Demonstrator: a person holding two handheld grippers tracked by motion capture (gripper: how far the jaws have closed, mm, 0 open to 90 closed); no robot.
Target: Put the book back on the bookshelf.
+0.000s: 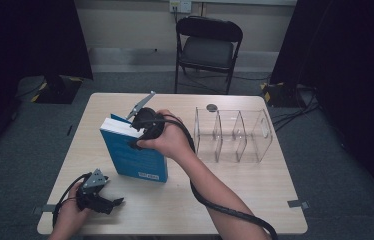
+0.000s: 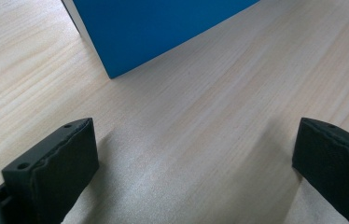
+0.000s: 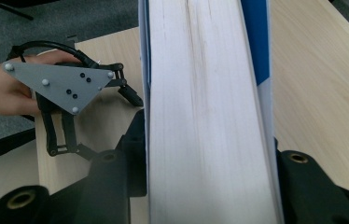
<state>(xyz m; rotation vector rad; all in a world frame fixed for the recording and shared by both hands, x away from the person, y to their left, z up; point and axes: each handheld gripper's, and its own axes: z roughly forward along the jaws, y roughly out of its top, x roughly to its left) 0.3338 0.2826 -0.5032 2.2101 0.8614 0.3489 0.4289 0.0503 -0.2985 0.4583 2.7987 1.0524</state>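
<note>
A thick blue book [image 1: 135, 155] stands on its lower edge on the wooden table [image 1: 255, 190], leaning a little. My right gripper [image 1: 136, 140] comes down over its top edge from the right. In the right gripper view the book's white page block [image 3: 200, 116] runs up between the two black jaws; they sit close beside both covers, and the left cover stands slightly off the pages, so I see no squeeze. My left gripper [image 1: 117, 202] rests open near the front left of the table. Its jaws are wide apart over bare wood [image 2: 196, 163], with a corner of the book [image 2: 163, 28] ahead.
A clear plastic organizer [image 1: 232, 135] with several upright compartments stands to the right of the book. A small dark round object [image 1: 211, 107] lies behind it. A black folding chair [image 1: 207, 47] stands beyond the table's far edge. The left gripper [image 3: 116, 126] and its hand lie beyond the book in the right gripper view.
</note>
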